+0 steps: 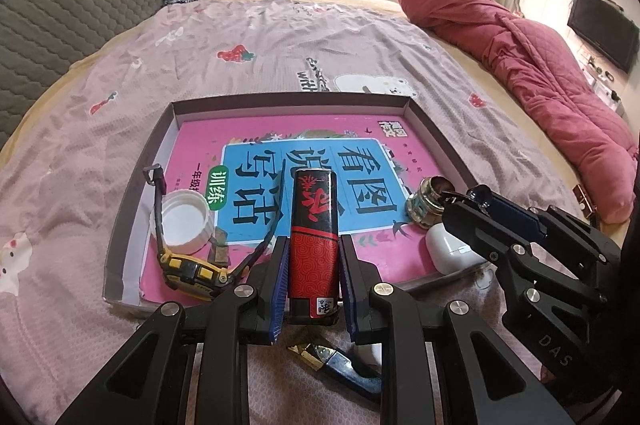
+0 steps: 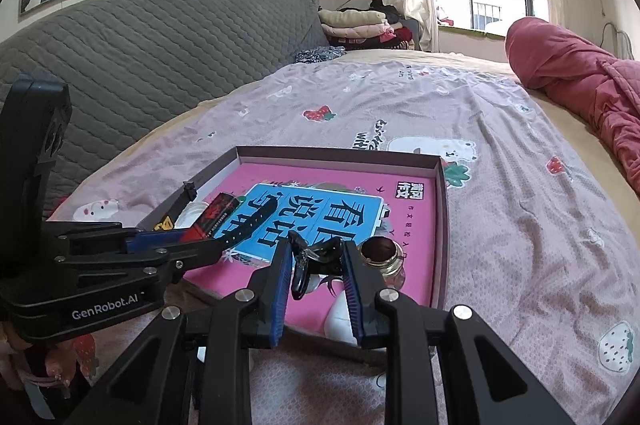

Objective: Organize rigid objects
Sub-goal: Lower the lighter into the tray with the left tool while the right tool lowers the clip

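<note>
Your left gripper [image 1: 312, 265] pinching red tin [image 1: 314, 225], over near edge of tray [image 1: 280, 99]. Right gripper [image 2: 316, 285] clamped on dark clip [image 2: 316, 259], inside tray's near-right corner. Watch [image 1: 192, 271], white cap [image 1: 184, 221], jar [image 1: 426, 201], earbud case [image 1: 448, 249] already in tray. Gold-tipped piece [image 1: 336, 365] outside tray's near edge: likely left.

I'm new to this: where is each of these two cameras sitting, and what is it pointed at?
Left wrist: rides on the left gripper, looking down its fingers at a red can clamped between them; the right gripper shows beside it.
Right wrist: rides on the right gripper, shut on a dark clip; the left gripper shows alongside.
Shared: the shallow box with a pink book on the bed.
</note>
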